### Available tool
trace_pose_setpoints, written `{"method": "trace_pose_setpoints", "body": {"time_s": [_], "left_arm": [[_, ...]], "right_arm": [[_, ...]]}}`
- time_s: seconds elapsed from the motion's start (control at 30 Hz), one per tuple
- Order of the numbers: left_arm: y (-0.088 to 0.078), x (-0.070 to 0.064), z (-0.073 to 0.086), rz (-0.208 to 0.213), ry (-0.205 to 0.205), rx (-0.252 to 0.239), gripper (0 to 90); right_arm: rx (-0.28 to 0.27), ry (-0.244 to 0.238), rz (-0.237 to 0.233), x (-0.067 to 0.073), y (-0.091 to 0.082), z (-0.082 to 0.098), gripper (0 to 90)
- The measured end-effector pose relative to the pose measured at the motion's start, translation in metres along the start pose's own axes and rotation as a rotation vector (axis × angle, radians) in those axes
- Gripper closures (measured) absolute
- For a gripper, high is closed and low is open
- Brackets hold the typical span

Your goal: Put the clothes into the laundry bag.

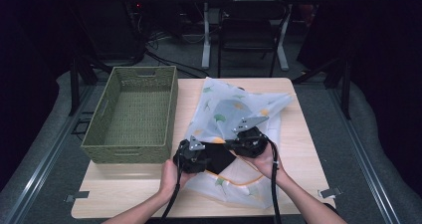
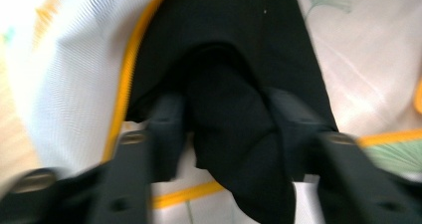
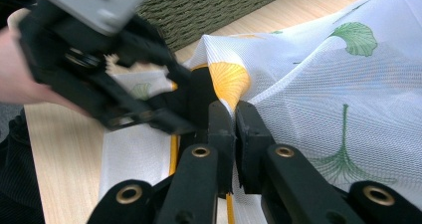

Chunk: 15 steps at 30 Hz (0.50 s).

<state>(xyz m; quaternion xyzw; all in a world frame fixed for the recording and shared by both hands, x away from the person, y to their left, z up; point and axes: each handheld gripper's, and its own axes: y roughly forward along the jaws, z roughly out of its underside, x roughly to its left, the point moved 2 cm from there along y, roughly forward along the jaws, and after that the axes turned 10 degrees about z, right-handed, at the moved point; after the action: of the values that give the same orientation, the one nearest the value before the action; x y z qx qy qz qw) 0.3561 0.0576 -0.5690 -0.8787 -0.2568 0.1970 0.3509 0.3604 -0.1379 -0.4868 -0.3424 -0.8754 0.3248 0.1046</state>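
Note:
A white mesh bag [image 1: 234, 109] printed with green and orange leaves lies on the wooden table [image 1: 124, 194]. A black garment [image 1: 219, 157] sits in its orange-trimmed mouth. My left gripper [image 1: 203, 157] is at the bag's near left, shut on a bunch of the black garment [image 2: 234, 84], with the bag's orange trim [image 2: 127, 69] beside it. My right gripper [image 1: 231, 145] faces it from the right, its jaws pinched shut on the mesh bag's edge [image 3: 323, 84] at the right gripper's tips [image 3: 234, 112]. The left gripper [image 3: 181, 112] shows close in the right gripper view.
A green woven basket [image 1: 127, 152] stands on the table's left half, right next to the left gripper, and its wall [image 3: 209, 5] shows in the right gripper view. Bare table runs along the front edge. Dark chairs and desk legs stand beyond the table.

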Motion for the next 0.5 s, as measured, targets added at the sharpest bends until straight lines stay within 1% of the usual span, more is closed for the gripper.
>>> {"method": "trace_pose_setpoints", "body": {"time_s": [0.07,0.1,0.13,0.2,0.23,0.27,0.37,0.4,0.47,0.5], "left_arm": [[0.007,0.001,-0.001,-0.003,-0.009,-0.008,75.8],[0.009,0.002,-0.002,-0.002,-0.006,-0.012,78.9],[0.01,0.003,-0.003,-0.001,-0.018,-0.017,80.7],[0.013,0.004,-0.007,-0.008,-0.041,-0.041,81.9],[0.013,0.004,-0.007,-0.008,-0.041,-0.041,82.1],[0.016,0.004,-0.011,-0.011,-0.066,-0.068,82.2],[0.019,0.005,-0.017,-0.01,-0.093,-0.117,82.4],[0.019,0.005,-0.02,-0.009,-0.1,-0.131,82.4],[0.02,0.005,-0.026,-0.026,-0.107,-0.173,82.5],[0.02,0.005,-0.026,-0.026,-0.107,-0.173,82.5]], "right_arm": [[-0.002,-0.001,-0.001,0.0,-0.001,0.0,87.3],[-0.004,0.0,-0.004,0.0,-0.001,0.0,87.2],[-0.006,0.002,-0.006,0.0,-0.001,-0.001,87.3],[-0.014,0.008,-0.01,0.0,-0.002,-0.002,87.3],[-0.014,0.008,-0.01,0.0,-0.002,-0.002,87.3],[-0.023,0.011,-0.014,0.0,-0.004,-0.004,87.2],[-0.044,0.02,-0.021,0.0,-0.008,-0.006,87.3],[-0.049,0.02,-0.021,0.001,-0.009,-0.007,87.3],[-0.057,0.028,-0.027,0.001,-0.01,-0.007,87.3],[-0.057,0.028,-0.027,0.001,-0.01,-0.007,87.3]]}}
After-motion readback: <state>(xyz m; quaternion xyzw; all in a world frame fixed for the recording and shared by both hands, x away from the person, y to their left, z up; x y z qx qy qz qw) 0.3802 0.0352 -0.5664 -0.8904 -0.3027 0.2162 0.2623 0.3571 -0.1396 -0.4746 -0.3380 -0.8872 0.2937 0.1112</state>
